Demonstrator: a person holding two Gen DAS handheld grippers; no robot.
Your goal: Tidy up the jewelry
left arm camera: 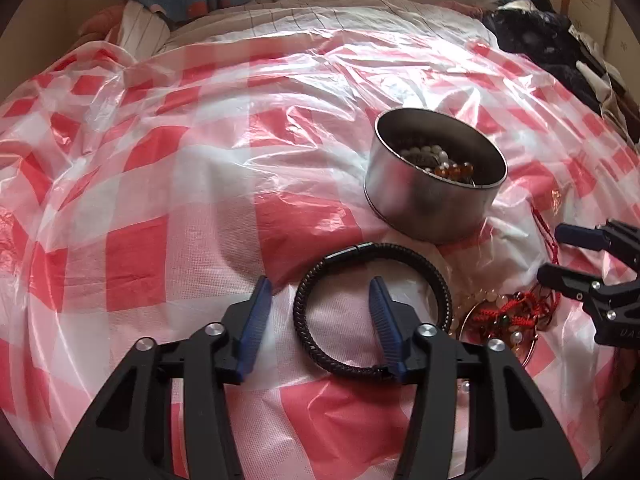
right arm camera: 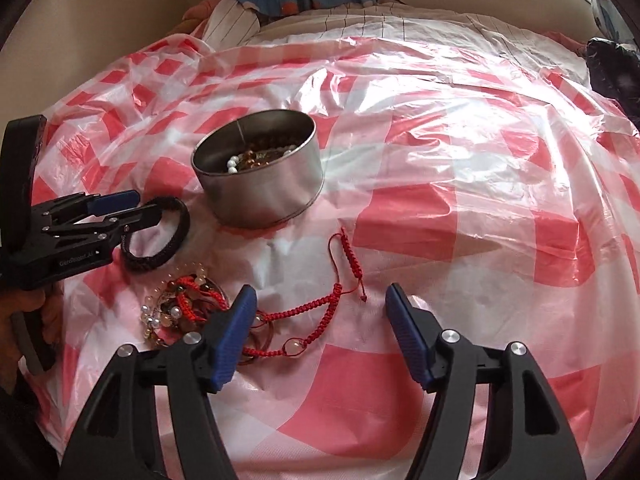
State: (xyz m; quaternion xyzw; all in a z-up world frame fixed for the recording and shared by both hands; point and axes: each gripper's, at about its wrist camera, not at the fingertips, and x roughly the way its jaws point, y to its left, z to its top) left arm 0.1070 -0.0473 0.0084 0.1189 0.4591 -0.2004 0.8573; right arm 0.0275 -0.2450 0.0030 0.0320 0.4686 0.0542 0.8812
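The left gripper [left arm camera: 318, 292] stands with its jaws parted and straddles the near-left arc of the black braided bracelet [left arm camera: 372, 308], one finger outside the ring and one inside; nothing is pinched. The right gripper [right arm camera: 320, 300] is likewise released and empty, its jaws wide above the red cord bracelet [right arm camera: 320, 308], which trails out of the tangle of beads and cords [right arm camera: 180, 308] just beside its left finger. The black bracelet lies flat on the red-checked plastic sheet [left arm camera: 160, 160], in front of the metal tin [left arm camera: 434, 184], which already holds beads. It is a ring, so it has no true long axis (its clasp sits at the far edge, toward the tin). The red cord runs lengthwise from the tangle away toward the tin, its loose knotted ends farthest out. Risks, as judged: a bite on the cord may drag the whole tangle along, since the strands appear interlaced; the slick, crumpled sheet may be nipped with either piece; the stiff ring may twist or slip from a one-sided hold; and the two grippers are near each other.
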